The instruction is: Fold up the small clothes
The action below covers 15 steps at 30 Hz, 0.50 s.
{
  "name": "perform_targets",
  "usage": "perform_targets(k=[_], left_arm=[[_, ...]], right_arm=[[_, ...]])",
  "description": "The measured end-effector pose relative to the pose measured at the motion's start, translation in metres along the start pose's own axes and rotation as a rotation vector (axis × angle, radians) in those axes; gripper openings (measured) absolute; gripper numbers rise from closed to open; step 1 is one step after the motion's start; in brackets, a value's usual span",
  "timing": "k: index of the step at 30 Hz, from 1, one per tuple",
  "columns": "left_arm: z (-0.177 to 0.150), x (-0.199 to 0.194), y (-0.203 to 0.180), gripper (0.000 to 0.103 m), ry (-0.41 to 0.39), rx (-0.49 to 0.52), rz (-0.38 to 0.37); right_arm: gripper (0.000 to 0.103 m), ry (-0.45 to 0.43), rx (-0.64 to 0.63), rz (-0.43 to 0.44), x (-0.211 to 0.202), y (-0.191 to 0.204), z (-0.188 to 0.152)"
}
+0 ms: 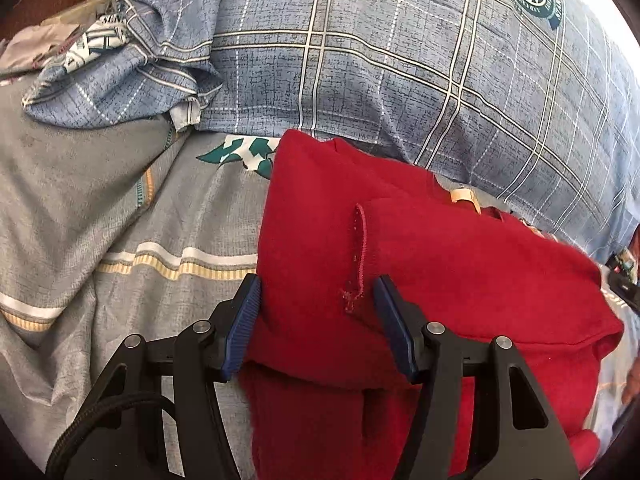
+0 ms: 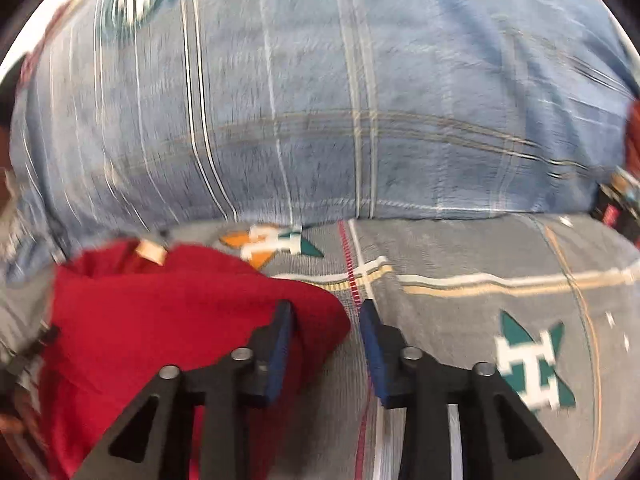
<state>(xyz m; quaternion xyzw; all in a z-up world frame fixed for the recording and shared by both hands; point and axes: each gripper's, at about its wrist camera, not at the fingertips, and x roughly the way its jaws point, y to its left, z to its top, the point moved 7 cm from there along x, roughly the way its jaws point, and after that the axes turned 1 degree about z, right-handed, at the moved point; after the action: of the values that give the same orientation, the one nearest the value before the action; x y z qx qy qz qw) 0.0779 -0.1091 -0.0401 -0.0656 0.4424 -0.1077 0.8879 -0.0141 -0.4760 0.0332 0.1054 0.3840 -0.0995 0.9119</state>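
Observation:
A small red garment lies partly folded on the grey bed sheet, with a hemmed edge and a beige neck label showing. My left gripper is open, its blue pads astride the garment's near left part, low over the cloth. In the right wrist view, which is blurred, the red garment lies at lower left. My right gripper is open and empty at the garment's right edge; its left pad overlaps the red cloth and its right pad is over the sheet.
A large blue plaid pillow lies behind the garment and fills the far side in both views. A crumpled blue plaid cloth sits at far left. The grey patterned sheet stretches to the right.

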Motion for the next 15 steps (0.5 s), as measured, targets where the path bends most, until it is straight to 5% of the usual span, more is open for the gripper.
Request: perform_targets(k=[4, 7, 12, 14, 15], left_arm=[[-0.001, -0.001, 0.0, 0.059, -0.001, 0.0, 0.002], [-0.001, -0.002, -0.001, 0.059, 0.001, 0.0, -0.002], [-0.001, -0.007, -0.001, 0.059, -0.002, 0.001, 0.002], [-0.001, -0.006, -0.002, 0.059, 0.0, 0.002, 0.003], [-0.001, -0.006, -0.002, 0.059, 0.0, 0.003, 0.004]], right_arm=[[0.029, 0.012, -0.124, 0.099, -0.018, 0.035, -0.029], [0.025, 0.1, -0.249, -0.016, -0.004, 0.036, -0.067], [0.025, 0.126, -0.159, 0.03, -0.013, 0.02, -0.074], [0.035, 0.048, -0.099, 0.059, -0.026, 0.018, -0.053], [0.053, 0.029, -0.075, 0.051, -0.026, 0.015, -0.044]])
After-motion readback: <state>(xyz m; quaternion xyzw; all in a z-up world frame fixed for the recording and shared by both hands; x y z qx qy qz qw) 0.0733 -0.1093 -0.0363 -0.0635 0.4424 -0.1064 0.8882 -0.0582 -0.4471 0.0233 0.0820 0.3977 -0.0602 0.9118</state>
